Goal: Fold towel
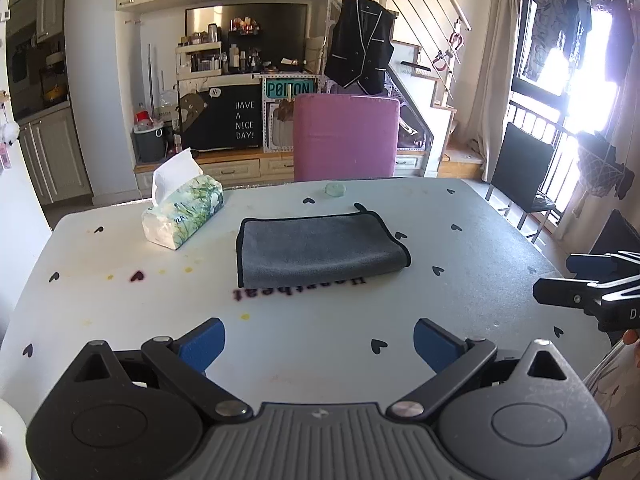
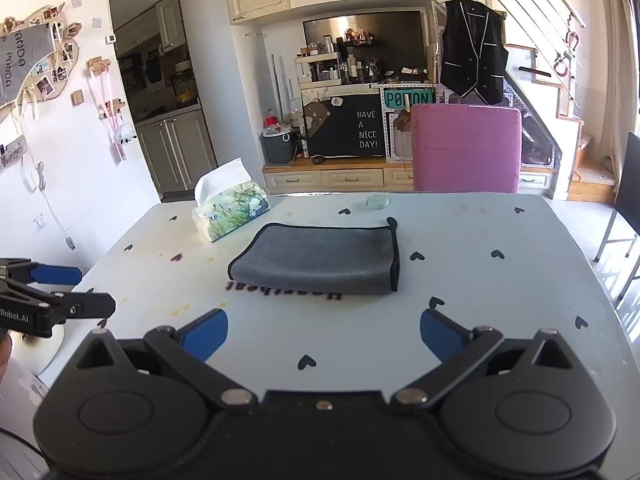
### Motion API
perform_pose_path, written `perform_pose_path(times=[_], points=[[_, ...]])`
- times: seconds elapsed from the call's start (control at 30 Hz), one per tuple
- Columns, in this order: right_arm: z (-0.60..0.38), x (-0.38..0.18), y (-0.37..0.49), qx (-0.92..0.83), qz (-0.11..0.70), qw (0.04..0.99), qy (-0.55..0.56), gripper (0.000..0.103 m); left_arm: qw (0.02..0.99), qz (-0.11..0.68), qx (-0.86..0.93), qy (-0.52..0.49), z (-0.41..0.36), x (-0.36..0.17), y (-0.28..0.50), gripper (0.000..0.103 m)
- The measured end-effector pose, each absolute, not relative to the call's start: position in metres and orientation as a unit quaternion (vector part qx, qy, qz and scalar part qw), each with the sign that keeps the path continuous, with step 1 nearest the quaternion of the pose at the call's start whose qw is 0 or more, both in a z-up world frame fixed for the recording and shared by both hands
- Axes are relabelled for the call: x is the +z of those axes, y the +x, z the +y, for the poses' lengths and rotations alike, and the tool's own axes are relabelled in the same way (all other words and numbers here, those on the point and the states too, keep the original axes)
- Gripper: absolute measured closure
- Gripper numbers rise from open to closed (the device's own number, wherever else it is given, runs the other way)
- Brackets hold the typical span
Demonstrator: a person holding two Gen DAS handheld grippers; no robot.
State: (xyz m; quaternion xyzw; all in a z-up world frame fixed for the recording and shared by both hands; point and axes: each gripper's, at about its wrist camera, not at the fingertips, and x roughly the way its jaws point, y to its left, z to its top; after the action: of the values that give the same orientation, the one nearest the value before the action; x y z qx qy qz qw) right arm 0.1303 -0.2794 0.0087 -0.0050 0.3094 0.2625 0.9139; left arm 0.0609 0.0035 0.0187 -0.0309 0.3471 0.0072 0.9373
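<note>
A grey towel (image 1: 320, 249) with black edging lies folded flat in the middle of the white table (image 1: 480, 240); it also shows in the right wrist view (image 2: 320, 258). My left gripper (image 1: 319, 343) is open and empty, held above the table's near edge, well short of the towel. My right gripper (image 2: 323, 336) is open and empty too, at the near edge, apart from the towel. Each gripper shows in the other's view: the right gripper (image 1: 554, 280) at the right edge, the left gripper (image 2: 94, 290) at the left edge.
A tissue pack (image 1: 184, 210) stands left of the towel at the back. A small clear round lid (image 1: 335, 189) lies near the table's far edge. A pink chair (image 1: 346, 138) stands behind the table, a black chair (image 1: 524, 168) at the right.
</note>
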Motion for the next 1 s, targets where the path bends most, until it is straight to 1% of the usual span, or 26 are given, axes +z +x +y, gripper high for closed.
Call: perform_pose_path(times=[0.2, 0.3, 0.5, 1.0], points=[[-0.28, 0.01, 0.119, 0.263, 0.305, 0.915, -0.01, 0.001, 0.939, 0.343, 0.005, -0.027, 0.001, 0.018, 0.053, 0.002], [-0.283, 0.009, 0.118, 0.263, 0.304, 0.916, -0.004, 0.001, 0.939, 0.344, 0.003, -0.029, 0.002, 0.017, 0.051, 0.0], [-0.283, 0.007, 0.113, 0.261, 0.3, 0.918, -0.011, 0.001, 0.936, 0.352, 0.009, -0.025, 0.001, 0.012, 0.048, 0.0], [-0.28, 0.005, 0.111, 0.265, 0.299, 0.916, -0.019, 0.001, 0.94, 0.342, 0.0, -0.017, -0.001, 0.012, 0.044, 0.0]])
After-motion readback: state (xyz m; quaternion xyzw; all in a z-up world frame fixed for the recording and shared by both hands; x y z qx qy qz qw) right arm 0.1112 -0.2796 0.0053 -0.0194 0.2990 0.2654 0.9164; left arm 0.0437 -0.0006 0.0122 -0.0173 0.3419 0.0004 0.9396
